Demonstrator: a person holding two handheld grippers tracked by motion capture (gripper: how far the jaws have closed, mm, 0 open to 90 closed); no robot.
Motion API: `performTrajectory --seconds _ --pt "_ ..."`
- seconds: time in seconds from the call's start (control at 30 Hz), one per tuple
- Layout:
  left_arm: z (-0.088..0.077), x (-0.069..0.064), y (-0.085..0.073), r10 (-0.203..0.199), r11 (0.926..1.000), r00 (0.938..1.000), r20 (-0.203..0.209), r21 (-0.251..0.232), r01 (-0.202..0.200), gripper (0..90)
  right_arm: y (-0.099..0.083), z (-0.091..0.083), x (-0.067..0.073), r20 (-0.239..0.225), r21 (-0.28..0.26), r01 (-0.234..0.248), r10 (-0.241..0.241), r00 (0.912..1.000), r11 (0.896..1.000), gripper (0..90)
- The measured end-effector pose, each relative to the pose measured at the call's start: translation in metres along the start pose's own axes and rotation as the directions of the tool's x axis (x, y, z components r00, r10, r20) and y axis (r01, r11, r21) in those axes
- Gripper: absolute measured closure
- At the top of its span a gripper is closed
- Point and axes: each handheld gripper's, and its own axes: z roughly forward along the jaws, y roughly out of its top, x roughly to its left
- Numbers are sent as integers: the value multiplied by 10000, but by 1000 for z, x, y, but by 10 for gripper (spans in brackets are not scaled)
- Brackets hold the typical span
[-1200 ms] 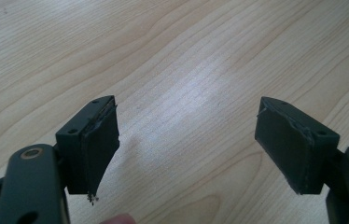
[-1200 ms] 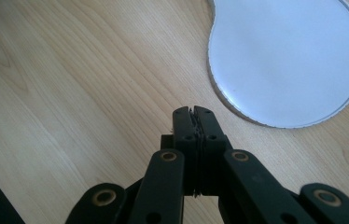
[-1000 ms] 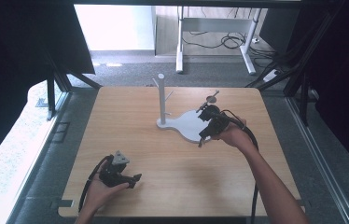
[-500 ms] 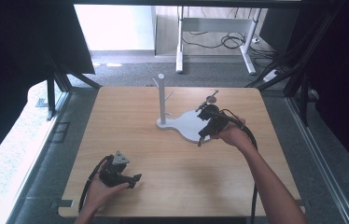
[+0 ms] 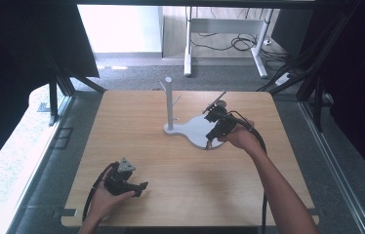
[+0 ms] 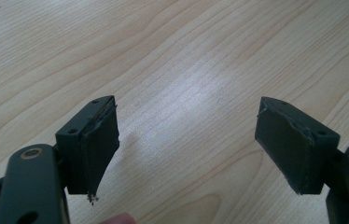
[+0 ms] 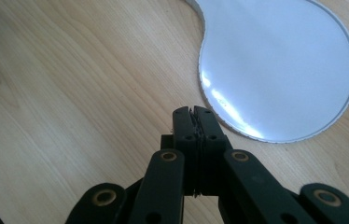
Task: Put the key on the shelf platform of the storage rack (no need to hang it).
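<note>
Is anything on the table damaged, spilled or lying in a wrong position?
Nothing stands out. The white stand is upright on its flat base on the wooden table. The left hand-held gripper is open over bare wood, and the right hand-held gripper is shut beside the base edge.

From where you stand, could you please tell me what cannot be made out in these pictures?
- Small dark object at the far edge of the white flat stand base, high view: too small to identify, partly behind the right hand-held gripper.
- Short pegs on the white upright post, high view: too small to count.
- White base, right gripper view: its far end and post cut off by the top edge.
- Left hand-held gripper, high view: jaw opening too small to judge.
</note>
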Motion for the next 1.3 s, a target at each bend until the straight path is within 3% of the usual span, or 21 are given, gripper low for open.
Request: performTrajectory --seconds 1.3 --pt "-5 6 -1 -183 9998 9998 -79 -95 182 220 26 25 -44 254 187 -905 900 9956 9957 897"
